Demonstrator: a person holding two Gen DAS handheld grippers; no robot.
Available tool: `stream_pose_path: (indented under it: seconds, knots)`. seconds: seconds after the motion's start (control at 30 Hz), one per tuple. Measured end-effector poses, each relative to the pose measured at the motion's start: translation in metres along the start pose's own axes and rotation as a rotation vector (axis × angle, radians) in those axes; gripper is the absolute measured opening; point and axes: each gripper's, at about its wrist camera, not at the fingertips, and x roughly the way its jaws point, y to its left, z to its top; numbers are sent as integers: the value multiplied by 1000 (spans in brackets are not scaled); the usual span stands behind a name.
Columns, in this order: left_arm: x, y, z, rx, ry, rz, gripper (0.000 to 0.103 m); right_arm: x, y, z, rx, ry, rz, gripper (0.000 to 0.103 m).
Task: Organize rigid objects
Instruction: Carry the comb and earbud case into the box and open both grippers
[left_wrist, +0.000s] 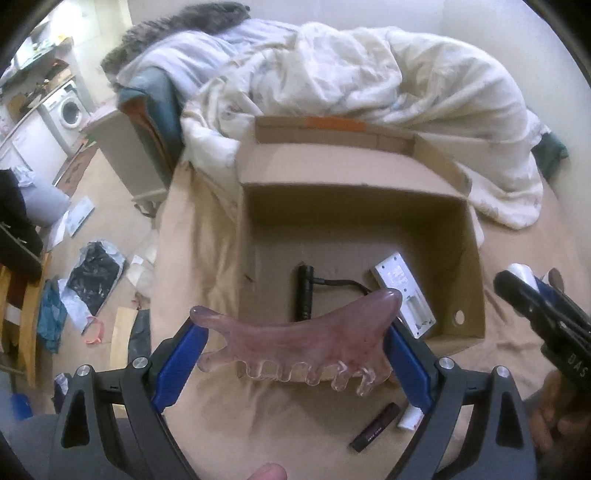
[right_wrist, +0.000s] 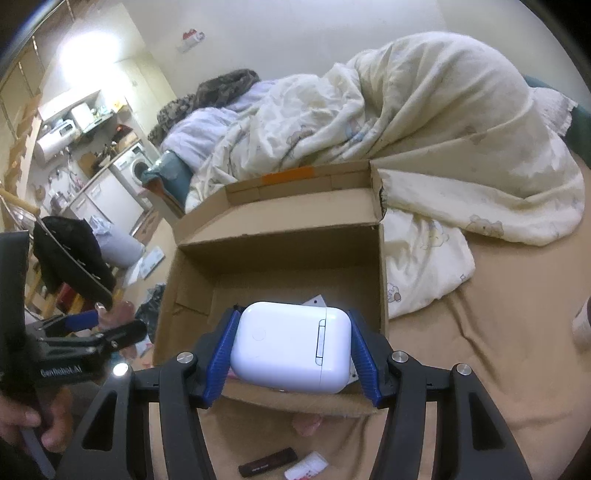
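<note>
An open cardboard box (left_wrist: 258, 229) (right_wrist: 382, 273) sits on the tan bed sheet. My left gripper (left_wrist: 295, 350) is shut on a wide pink translucent comb-shaped scraper (left_wrist: 295, 339), held above the box's near edge. In the box lie a black flashlight (left_wrist: 304, 291) with a cord and a white flat device (left_wrist: 404, 295). My right gripper (right_wrist: 291, 350) is shut on a white earbud case (right_wrist: 291, 347) over the box's near wall. That right gripper (left_wrist: 546, 306) also shows at the right of the left wrist view. The left gripper (right_wrist: 92, 332) shows at the left of the right wrist view.
A dark slim stick (left_wrist: 375, 426) (right_wrist: 267, 461) and a small white tube (left_wrist: 410, 417) (right_wrist: 306, 467) lie on the sheet before the box. A crumpled white duvet (left_wrist: 369, 92) (right_wrist: 424, 129) lies behind it. The floor (left_wrist: 110, 192) left of the bed is littered with bags and paper.
</note>
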Motion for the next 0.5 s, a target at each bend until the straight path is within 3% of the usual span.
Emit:
stream_pose_path:
  seconds: [0.3, 0.5]
  knots:
    - [65, -16, 0, 29, 98, 14, 92, 61, 1, -24, -64, 191, -98, 61]
    - [94, -19, -4, 38, 150, 27, 92, 77, 2, -35, -85, 245, -143, 61]
